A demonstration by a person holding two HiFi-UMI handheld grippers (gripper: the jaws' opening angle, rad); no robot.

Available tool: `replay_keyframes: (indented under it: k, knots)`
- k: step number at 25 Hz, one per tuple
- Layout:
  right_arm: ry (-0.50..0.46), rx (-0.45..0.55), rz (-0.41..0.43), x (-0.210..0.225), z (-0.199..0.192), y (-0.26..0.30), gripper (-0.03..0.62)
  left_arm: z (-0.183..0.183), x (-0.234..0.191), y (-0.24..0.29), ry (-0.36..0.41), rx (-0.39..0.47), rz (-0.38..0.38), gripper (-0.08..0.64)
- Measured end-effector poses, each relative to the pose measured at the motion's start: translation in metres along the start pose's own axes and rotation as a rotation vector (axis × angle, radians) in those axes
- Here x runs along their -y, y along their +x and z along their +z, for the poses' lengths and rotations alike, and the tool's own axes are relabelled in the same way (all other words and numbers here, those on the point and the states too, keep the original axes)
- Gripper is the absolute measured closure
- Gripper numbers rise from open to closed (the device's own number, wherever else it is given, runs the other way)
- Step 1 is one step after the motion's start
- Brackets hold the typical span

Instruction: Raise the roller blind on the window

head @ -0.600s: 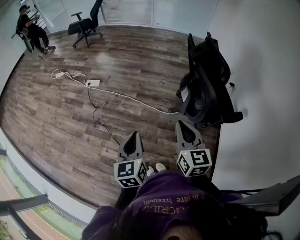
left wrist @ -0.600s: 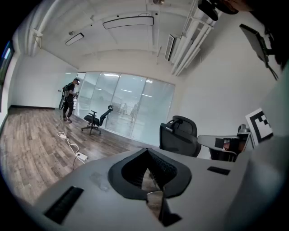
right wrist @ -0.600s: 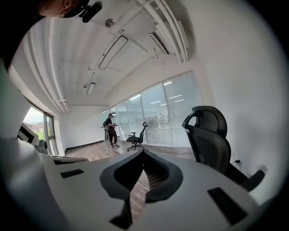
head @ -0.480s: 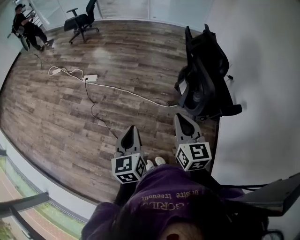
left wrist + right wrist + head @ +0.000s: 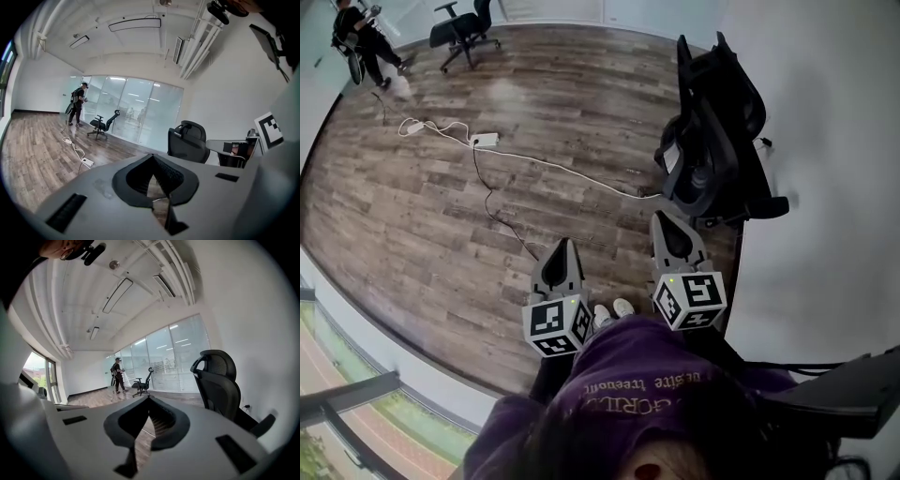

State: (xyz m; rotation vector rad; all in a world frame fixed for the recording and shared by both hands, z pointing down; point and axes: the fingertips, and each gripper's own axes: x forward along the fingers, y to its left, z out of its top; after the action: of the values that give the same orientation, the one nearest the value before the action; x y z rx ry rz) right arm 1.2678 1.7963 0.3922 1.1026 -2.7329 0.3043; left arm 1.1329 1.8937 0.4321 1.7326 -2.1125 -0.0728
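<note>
**Big office room, and the blind job has not begun**

Brown wooden plank floor (image 5: 441, 216) fills the room under both tools. The left gripper (image 5: 562, 251) and the right gripper (image 5: 664, 225) are held side by side, low in front of the person. They point a little down at the floor. Both pairs of jaws are squeezed tight together, and nothing is between them. Each gripper is empty.

Just ahead of the right jaws, a bit to their right, a black mesh office chair (image 5: 712, 141) stands by the plain white wall (image 5: 825, 187). Far ahead of the left jaws lies a flat white power strip (image 5: 486, 140) with its long white cord (image 5: 567, 180).

The glass window (image 5: 328, 356) is off to the left of the left jaws and behind them. The roller blind cannot be seen in any view, and no pull cord for it shows either.

So I think nothing of the task is done. The person has to turn to the window, find the blind's cord or bottom edge, grab it and lift the blind.
</note>
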Motion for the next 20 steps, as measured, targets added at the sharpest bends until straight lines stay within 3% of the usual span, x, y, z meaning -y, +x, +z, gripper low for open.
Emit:
replay_keyframes:
  k: [13,20]
  knots:
    - [0.001,-0.023,0.009,-0.032,-0.011,0.023,0.595,-0.007,-0.058,-0.016,0.024,-0.028,0.059,0.560]
    - [0.000,-0.061,0.025,-0.046,-0.028,0.063,0.595,-0.014,-0.095,0.004,0.008,-0.043,0.097,0.560]
